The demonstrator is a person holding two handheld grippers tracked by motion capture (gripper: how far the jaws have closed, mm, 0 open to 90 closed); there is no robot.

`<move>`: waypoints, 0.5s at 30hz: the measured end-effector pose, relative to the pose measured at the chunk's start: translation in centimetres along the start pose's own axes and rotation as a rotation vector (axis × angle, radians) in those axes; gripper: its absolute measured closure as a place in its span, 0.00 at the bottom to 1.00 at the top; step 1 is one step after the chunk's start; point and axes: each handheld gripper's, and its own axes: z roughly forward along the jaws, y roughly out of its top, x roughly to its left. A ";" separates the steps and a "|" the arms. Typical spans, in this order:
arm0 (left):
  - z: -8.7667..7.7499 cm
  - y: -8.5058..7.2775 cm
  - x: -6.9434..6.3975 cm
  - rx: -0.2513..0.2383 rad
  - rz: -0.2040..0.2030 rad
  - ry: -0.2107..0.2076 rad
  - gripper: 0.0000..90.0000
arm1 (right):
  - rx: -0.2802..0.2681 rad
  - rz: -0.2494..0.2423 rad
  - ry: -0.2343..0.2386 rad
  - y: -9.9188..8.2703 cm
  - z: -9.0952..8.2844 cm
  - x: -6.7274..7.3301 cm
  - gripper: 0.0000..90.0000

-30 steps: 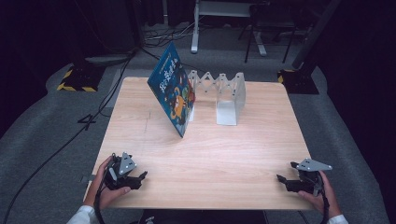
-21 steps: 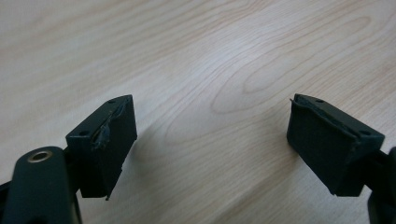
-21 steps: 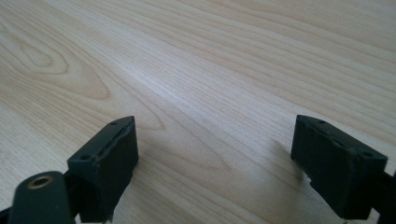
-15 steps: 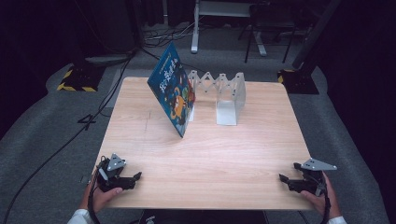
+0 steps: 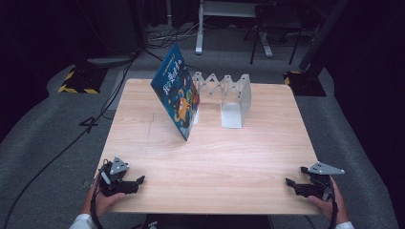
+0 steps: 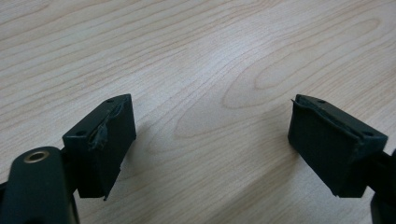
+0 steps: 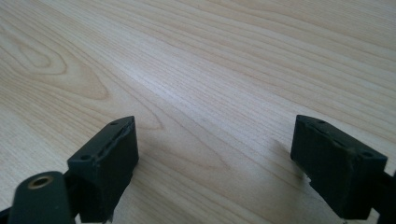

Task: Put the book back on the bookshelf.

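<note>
Two hand-held grippers, left hand-held gripper and right hand-held gripper, rest at the near corners of the surface with jaws apart and empty, well apart from the blue book leaning on the white rack at the far side.

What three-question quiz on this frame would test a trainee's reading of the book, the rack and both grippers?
1. True or false: the blue picture book lies flat on the light wooden table.
2. What does the book lean against?
A. the white folding metal book rack
B. a cardboard box
C. the left gripper
3. Fill in: the jaws of the left gripper and the right gripper stand ____ with nothing between them.

Key:
1. False; it stands tilted.
2. A
3. open
</note>
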 end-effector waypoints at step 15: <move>0.1 0.1 0.0 -0.005 -0.006 0.004 0.17 | -0.001 0.001 0.001 0.0 0.0 0.0 0.17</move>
